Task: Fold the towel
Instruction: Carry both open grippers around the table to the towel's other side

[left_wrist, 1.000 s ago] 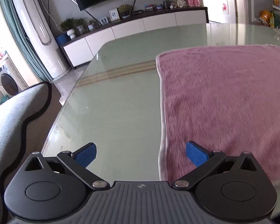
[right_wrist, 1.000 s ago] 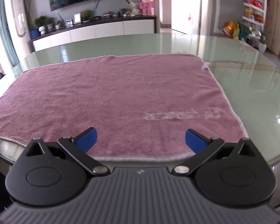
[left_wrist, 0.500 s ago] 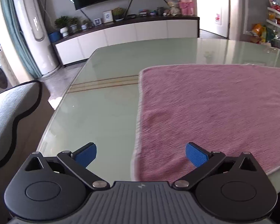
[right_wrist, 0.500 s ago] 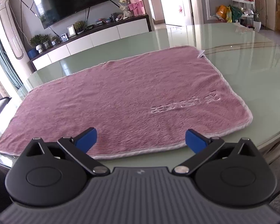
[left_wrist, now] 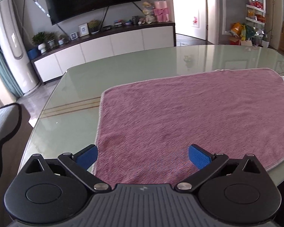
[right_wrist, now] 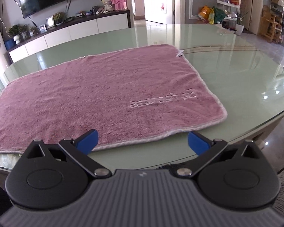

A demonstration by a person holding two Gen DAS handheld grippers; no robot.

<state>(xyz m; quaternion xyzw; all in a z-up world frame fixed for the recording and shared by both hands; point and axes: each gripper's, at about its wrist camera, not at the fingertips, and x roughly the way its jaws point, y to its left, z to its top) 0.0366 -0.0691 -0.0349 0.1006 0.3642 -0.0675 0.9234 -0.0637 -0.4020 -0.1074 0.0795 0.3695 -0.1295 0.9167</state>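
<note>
A pink towel (left_wrist: 189,117) with a pale hem lies flat and unfolded on the glass table (left_wrist: 113,71). It also shows in the right wrist view (right_wrist: 96,96), with embossed lettering near its right end. My left gripper (left_wrist: 143,156) is open and empty, hovering over the towel's near left corner. My right gripper (right_wrist: 142,141) is open and empty, just in front of the towel's near edge, left of its near right corner.
The table's near edge (right_wrist: 255,130) curves away on the right. A grey chair back (left_wrist: 1,124) stands left of the table. A white cabinet (left_wrist: 108,45) with plants and frames, a TV and an air conditioner (left_wrist: 11,43) are behind.
Both grippers have pulled back and risen, so more of the towel shows. The left gripper has shifted right, from beside the towel's left edge to over its corner. Both stay open.
</note>
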